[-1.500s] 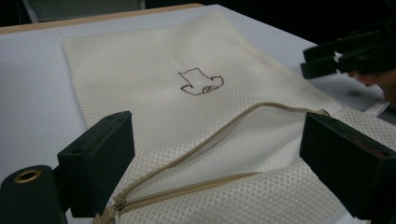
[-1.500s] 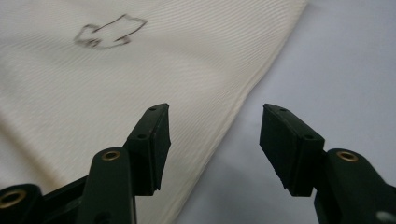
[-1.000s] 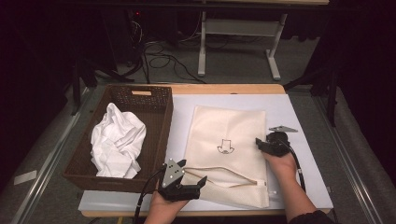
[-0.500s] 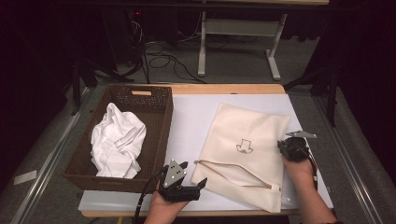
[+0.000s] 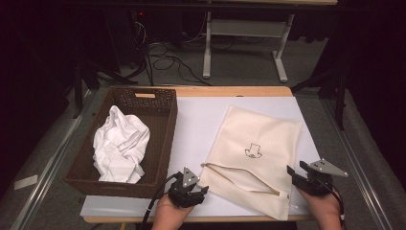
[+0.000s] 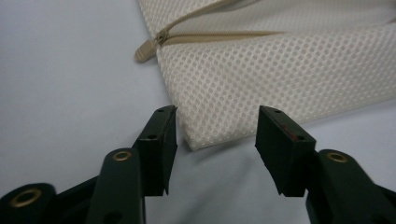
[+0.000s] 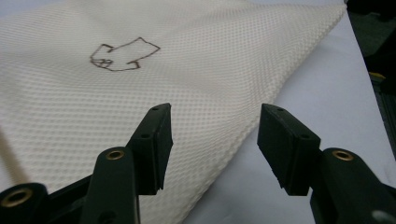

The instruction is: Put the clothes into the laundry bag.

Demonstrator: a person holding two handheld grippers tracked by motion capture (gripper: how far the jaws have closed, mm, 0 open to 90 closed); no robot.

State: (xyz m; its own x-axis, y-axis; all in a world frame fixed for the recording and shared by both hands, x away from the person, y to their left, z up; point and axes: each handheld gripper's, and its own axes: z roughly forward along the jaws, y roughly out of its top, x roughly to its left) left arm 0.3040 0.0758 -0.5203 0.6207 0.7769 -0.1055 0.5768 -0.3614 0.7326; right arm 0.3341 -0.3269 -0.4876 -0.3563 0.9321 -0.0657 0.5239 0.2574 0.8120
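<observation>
High view first: I work at a table under a white sheet (image 5: 201, 120), with a bare wooden strip along its far edge. Beyond it the room is dark, with a grey floor, loose black cables (image 5: 163, 52) and the white legs of a stand (image 5: 244, 43). A brown woven basket (image 5: 165, 120) sits on the left part of the sheet with a crumpled white cloth (image 5: 119, 143) inside. The cream mesh bag (image 5: 253, 158) lies flat and slanted on the right part, a small dark drawing on it and its zip partly open near my side. My left gripper (image 5: 189, 191) sits at the bag's near left corner; my right gripper (image 5: 313, 179) is at the bag's right edge, close to the sheet's border.

Left gripper view: my jaws stand apart, having just been closing, and the bag's corner (image 6: 196, 135) lies on the sheet between them, with neither pad pressing on it. The beige zip pull (image 6: 145, 50) rests on the sheet just beyond.

Right gripper view: my jaws have just been opening and stand apart over the bag's edge (image 7: 224, 140), gripping nothing. The drawing (image 7: 123, 56) sits farther up the mesh, and white sheet shows to the right.
</observation>
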